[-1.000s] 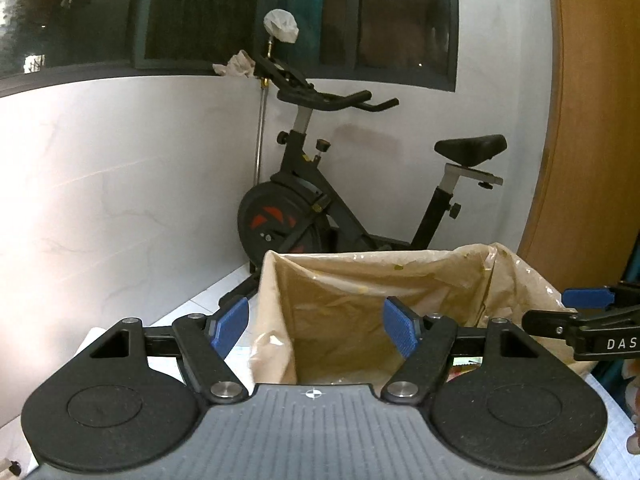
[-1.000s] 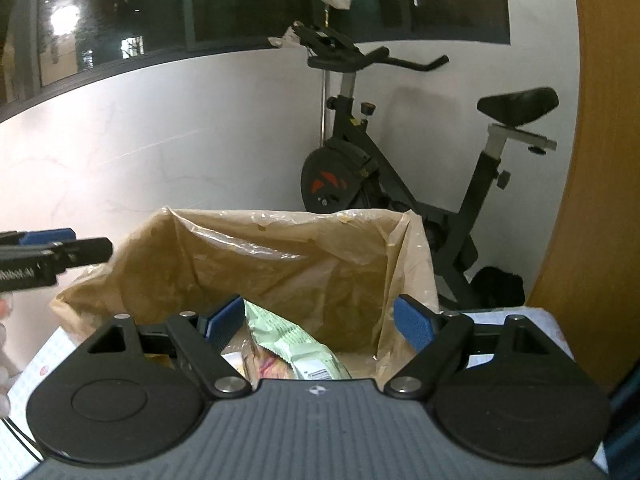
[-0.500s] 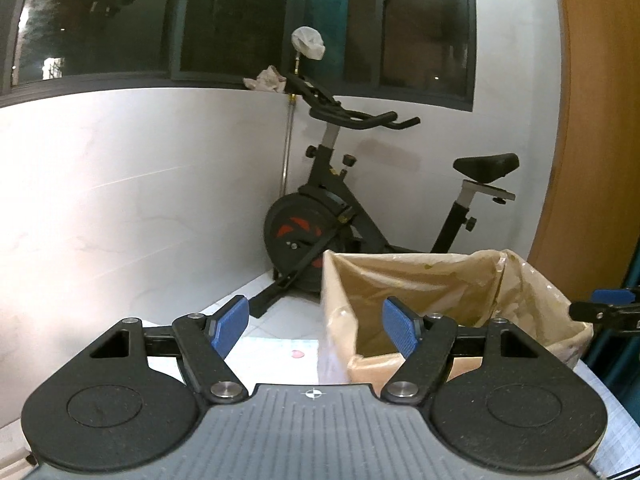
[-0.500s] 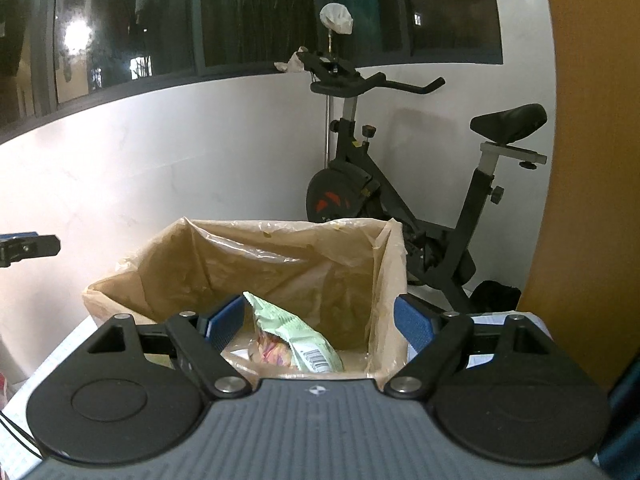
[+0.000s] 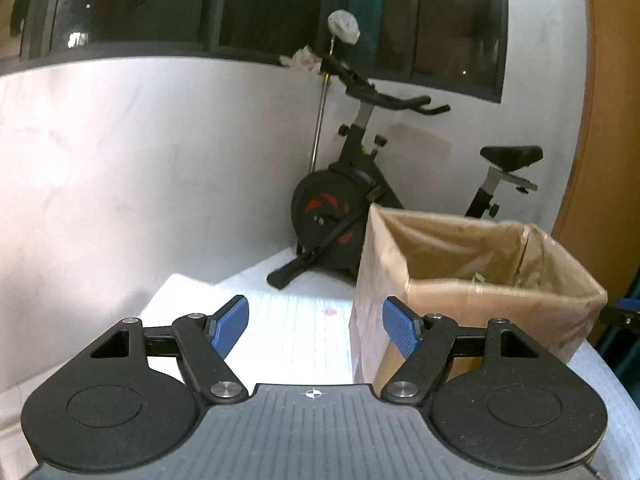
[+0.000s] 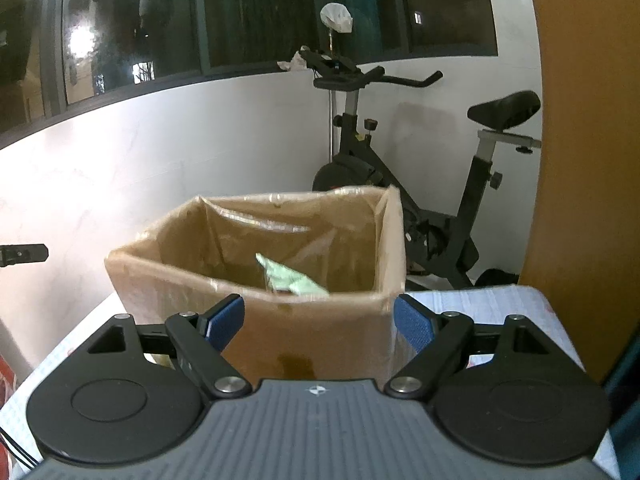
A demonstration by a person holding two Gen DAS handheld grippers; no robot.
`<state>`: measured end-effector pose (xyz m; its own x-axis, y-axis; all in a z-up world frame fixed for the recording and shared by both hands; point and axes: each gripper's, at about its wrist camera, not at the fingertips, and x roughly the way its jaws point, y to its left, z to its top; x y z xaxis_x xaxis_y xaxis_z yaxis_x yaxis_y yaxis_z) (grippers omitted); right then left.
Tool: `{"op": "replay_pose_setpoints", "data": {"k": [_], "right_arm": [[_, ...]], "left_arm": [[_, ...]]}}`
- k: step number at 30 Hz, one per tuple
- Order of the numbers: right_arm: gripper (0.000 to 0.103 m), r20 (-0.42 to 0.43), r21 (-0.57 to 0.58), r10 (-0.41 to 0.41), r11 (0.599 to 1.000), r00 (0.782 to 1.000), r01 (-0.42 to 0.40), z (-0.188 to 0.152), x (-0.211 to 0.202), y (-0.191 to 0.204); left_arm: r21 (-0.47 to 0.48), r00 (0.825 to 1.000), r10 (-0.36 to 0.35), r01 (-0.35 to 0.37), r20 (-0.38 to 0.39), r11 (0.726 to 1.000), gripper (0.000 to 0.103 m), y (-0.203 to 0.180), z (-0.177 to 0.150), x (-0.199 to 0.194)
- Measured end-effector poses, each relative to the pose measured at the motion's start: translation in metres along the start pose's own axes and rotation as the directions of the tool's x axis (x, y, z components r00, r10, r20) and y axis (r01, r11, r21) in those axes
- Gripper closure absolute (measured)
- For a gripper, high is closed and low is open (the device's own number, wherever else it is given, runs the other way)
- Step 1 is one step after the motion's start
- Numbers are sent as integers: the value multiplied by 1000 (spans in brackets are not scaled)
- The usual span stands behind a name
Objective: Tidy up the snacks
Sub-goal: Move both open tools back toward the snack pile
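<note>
While the cardboard box (image 6: 256, 280) stands on the white table (image 5: 288, 332), lined with a clear plastic bag, a pale green snack packet (image 6: 292, 278) lies inside it, its upper part showing above the near rim. Compared with a second ago, both tools have drawn back from the box: it now appears smaller and farther, and its interior is largely hidden. The right gripper (image 6: 319, 322) faces the near wall, fingers apart and empty. The left gripper (image 5: 316, 326) sits off the box's left corner, fingers likewise apart, holding nothing. An exercise bike (image 5: 360, 200) stands behind. Judgement: a deposit is complete; another snack must be fetched.
</note>
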<state>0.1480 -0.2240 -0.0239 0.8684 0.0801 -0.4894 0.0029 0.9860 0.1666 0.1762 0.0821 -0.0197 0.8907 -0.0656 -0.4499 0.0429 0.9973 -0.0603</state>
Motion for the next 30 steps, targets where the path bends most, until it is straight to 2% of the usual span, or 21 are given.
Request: {"op": "replay_pose_setpoints", "data": {"k": [11,19,30], "right_arm": [[19,-77,16,-9,1000,997,11,-53,6,-1],[19,-134,13,-1,1000,991,3,-85,3,7],[19,-198,23,-1,1000,980,5,-111,6,13]], "left_arm": [[-45,995,-26,22,-96,999,27,2,-52,-1],[-75,982,-79,67,-172,995,27,-4,-89,-1],[-40,955,-125,118,-268,992,27,-23,-125,13]]}}
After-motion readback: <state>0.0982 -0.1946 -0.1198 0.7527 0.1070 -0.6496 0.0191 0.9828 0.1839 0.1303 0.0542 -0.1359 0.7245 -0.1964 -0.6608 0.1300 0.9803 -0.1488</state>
